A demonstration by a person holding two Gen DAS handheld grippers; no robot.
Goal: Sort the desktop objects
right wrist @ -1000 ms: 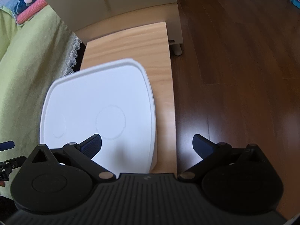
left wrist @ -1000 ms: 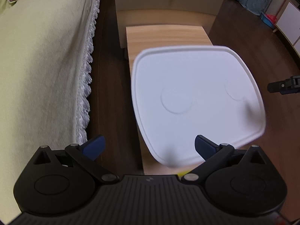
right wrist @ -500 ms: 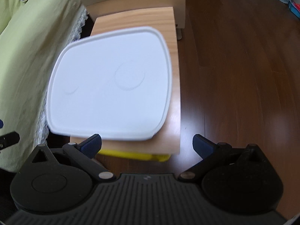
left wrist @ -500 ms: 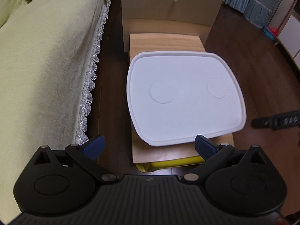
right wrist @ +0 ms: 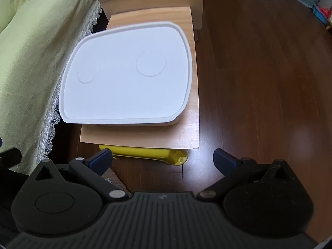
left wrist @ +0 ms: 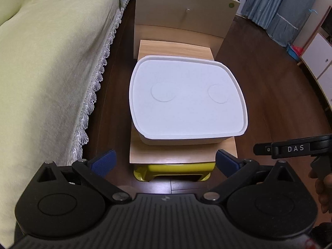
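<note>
A white plastic box with its lid on (left wrist: pixel 186 99) (right wrist: pixel 128 78) sits on a small light-wood tabletop (left wrist: pixel 178 155) (right wrist: pixel 145 134) that rests on a yellow stool (left wrist: pixel 174 171) (right wrist: pixel 145 152). My left gripper (left wrist: pixel 165 162) hangs open, back from the table's near edge, nothing between its blue pads. My right gripper (right wrist: pixel 162 160) is also open and empty, level with the stool's front. The right gripper's black body (left wrist: pixel 294 148) shows at the right edge of the left wrist view, with a hand (left wrist: pixel 322 186) behind it. The box's contents are hidden by the lid.
A bed with a green cover and lace trim (left wrist: pixel 51 83) (right wrist: pixel 31 51) runs along the left. A beige cabinet (left wrist: pixel 182 16) stands behind the table. Dark wood floor (right wrist: pixel 259 72) spreads to the right. Blue curtains (left wrist: pixel 276 10) and a white cupboard (left wrist: pixel 317 60) are far right.
Both grippers have pulled back and up from the box, so the lid looks smaller and the table's front edge and yellow stool have come into view. Both stay open.
</note>
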